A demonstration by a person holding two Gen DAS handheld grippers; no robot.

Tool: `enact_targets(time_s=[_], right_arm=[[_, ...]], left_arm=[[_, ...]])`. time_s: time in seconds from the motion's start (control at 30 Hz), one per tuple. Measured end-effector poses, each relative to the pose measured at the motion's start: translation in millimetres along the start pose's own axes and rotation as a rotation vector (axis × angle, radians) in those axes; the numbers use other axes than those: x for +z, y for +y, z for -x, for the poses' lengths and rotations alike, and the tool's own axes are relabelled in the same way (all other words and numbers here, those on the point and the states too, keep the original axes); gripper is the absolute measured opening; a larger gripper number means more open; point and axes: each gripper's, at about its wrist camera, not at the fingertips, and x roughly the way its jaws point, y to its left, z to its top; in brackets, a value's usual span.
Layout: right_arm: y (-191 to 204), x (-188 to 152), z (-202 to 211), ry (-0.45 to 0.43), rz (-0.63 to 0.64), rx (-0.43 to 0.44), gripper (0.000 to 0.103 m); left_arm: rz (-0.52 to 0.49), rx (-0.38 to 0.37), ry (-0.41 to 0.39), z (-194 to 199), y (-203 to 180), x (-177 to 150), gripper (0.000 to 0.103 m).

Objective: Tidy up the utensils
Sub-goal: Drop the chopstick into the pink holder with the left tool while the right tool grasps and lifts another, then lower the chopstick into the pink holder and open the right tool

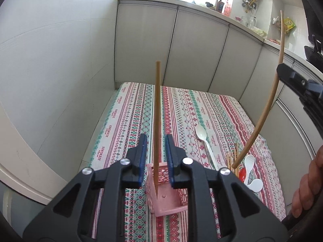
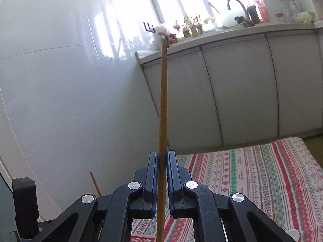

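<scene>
Left hand-held gripper [image 1: 155, 159]: blue-padded jaws spread, a chopstick [image 1: 157, 125] standing upright in the gap between them with clearance on both sides; its pointed lower end sits inside the pink perforated basket [image 1: 171, 202], which stands on the table [image 1: 121, 121] just below the fingers. To the right of the basket: a red spoon [image 1: 242, 174] and two white spoons [image 1: 249, 161] clustered together at the near right of the table, with a bundle of upright chopsticks [image 1: 232, 157] just behind them; container holding the bundle cannot be made out. A further white spoon [image 1: 205, 139] lies flat on the patterned cloth, bowl end farther away, apart from the cluster.

Right hand-held gripper [image 2: 162, 167]: jaws pressed together on a second chopstick [image 2: 163, 104], held about upright, long upper part rising above the fingers and lower part passing down between them; in the left wrist view this stick arcs from the right edge down toward the chopstick bundle, tip just above it.

Far: grey cabinet doors [image 1: 193, 46] behind the table; faucet [image 2: 238, 4] and small items on the counter [image 2: 222, 34] above; white tiled wall [image 1: 50, 60] at left.
</scene>
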Motion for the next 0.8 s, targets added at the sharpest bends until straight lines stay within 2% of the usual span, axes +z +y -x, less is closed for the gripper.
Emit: enact_targets(time_s=[0.1,0.27,0.47,0.67,0.8], right_arm=[[0,-1,-4,0.002,-0.008,0.01,0.007],[8,-7,-16,0.01,-0.013,0.046,0.007],[31,-29,-49,0.064,0.038,0.064,0.007],[51,-68,-81,0.166,0.116,0.064,0.007],[50,-81,-93,0.245,0.126,0.075,0.008]], left_arm=[[0.054,-0.024,-0.038,20,7,9,0.047],[0.126,-0.014,-0.097,61,16,24,0.055],[0.189,0.001,-0.111,90,24,31,0.059],[0.182,0.064,-0.054,77,27,27,0.06],[0.213,0.051,-0.053,77,31,28,0.06]])
